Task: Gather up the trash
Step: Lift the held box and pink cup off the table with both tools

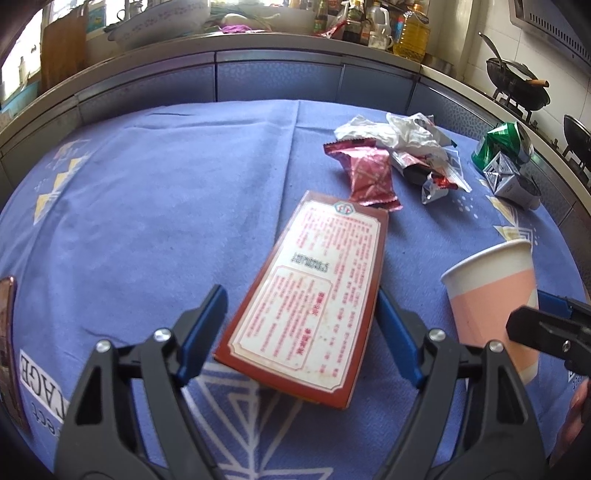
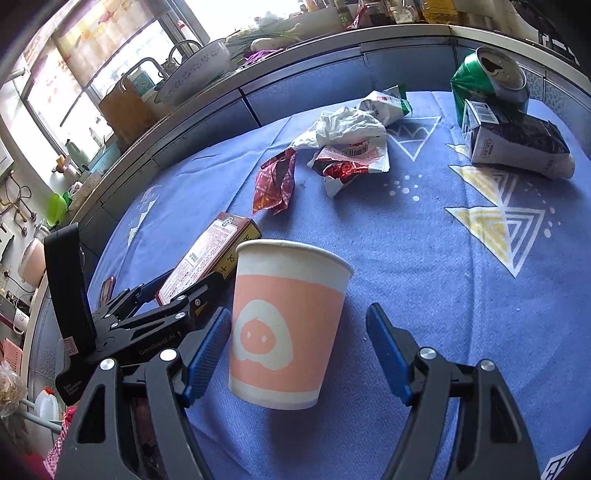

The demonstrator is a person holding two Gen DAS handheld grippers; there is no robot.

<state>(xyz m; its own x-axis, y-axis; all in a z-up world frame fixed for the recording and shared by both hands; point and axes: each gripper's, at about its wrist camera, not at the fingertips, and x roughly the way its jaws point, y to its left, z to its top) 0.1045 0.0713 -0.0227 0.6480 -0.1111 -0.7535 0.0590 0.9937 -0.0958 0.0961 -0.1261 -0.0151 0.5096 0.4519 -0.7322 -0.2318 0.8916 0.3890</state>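
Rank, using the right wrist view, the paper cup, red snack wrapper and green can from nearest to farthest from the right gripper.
1. Paper cup: between the right gripper fingers.
2. Red snack wrapper: mid-table, left of centre.
3. Green can: far right edge.

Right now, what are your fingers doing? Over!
Left gripper open around red box. Right gripper open around pink cup, nothing lifted. Wrappers and can wait beyond.

Daylit window [image 2: 55,85] above cluttered counter [image 1: 258,40]; wok [image 1: 517,86] by tiled wall [image 1: 491,22].
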